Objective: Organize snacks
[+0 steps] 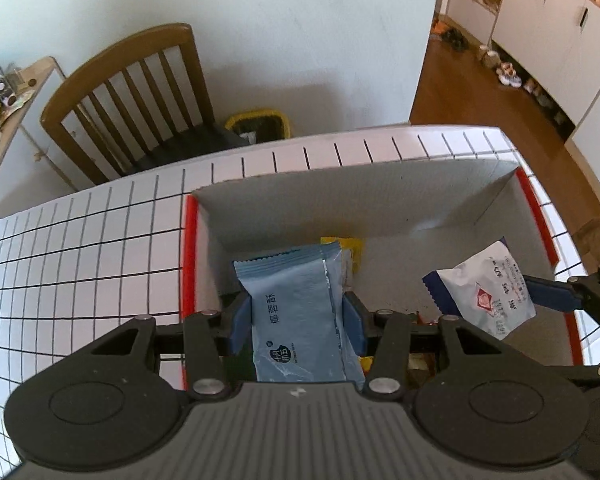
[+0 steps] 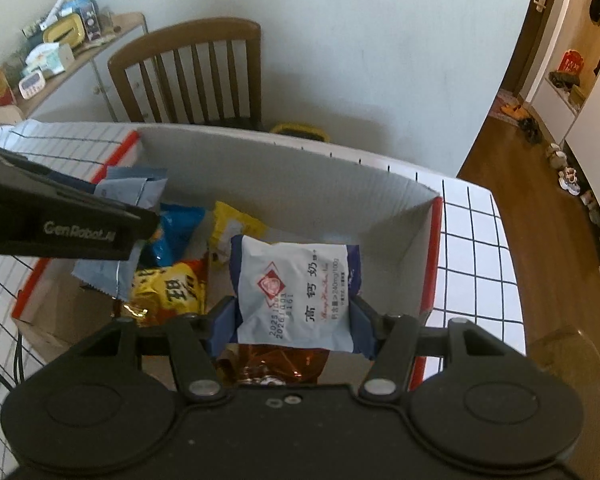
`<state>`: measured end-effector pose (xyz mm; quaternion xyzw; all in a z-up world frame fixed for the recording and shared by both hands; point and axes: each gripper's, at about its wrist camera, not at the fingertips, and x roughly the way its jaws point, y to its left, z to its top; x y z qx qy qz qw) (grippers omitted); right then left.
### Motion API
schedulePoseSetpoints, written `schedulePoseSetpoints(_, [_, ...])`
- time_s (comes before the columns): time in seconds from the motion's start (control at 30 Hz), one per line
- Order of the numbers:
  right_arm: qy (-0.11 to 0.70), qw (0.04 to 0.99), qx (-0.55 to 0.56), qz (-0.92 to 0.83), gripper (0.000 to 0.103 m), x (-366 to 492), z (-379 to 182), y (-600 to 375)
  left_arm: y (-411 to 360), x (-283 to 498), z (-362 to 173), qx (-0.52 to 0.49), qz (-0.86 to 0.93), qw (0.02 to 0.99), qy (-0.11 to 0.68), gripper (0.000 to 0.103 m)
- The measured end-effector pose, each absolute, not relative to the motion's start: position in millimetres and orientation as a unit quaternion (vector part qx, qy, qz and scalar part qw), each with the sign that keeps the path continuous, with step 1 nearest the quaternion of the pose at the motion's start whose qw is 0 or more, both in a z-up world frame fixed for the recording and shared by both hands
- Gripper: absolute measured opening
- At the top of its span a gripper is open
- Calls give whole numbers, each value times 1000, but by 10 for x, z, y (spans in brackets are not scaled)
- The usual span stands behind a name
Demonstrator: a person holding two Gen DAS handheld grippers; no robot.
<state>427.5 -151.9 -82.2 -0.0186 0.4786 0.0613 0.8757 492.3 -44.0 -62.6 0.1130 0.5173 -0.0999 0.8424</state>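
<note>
My left gripper (image 1: 298, 320) is shut on a light blue snack packet (image 1: 296, 300), its blue pads pressing both sides, above the left part of a white cardboard box (image 1: 360, 200) with red rims. My right gripper (image 2: 292, 324) is shut on a white and navy packet (image 2: 296, 292) over the right part of the same box (image 2: 300, 176). In the left wrist view that white packet (image 1: 484, 292) hangs at the right. Inside the box lie a yellow packet (image 2: 236, 224), a blue packet (image 2: 176, 228), a yellow-orange packet (image 2: 168, 284) and a shiny brown one (image 2: 272, 364).
The box stands on a white tablecloth with a black grid (image 1: 80, 248). Behind the table are a wooden chair (image 1: 140, 92), a yellow bin (image 1: 260, 124) and a white wall. A cluttered side cabinet (image 2: 60, 48) is at the far left; wooden floor runs along the right.
</note>
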Motion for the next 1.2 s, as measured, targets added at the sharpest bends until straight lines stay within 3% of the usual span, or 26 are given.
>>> schedulePoseSetpoints(0.43, [492, 869, -14, 52, 63, 4343, -918, -1556, -473, 5043, -970, 114, -100, 824, 546, 48])
schedulePoseSetpoints(0.63, [489, 871, -6, 45, 66, 4346, -886, -1567, -454, 5002, -917, 99, -99, 825, 548, 49])
schedulePoseSetpoints(0.73, [485, 874, -3, 43, 72, 4313, -841, -1571, -436, 4968, -862, 84, -99, 826, 548, 50])
schedulePoseSetpoints(1.0, [467, 883, 15, 46, 79, 4138, -651, -1661, -380, 4771, -627, 63, -99, 841, 529, 62])
schedulePoseSetpoints(1.2, [450, 891, 26, 52, 85, 3924, -487, -1711, -373, 4525, -445, 60, -101, 851, 511, 63])
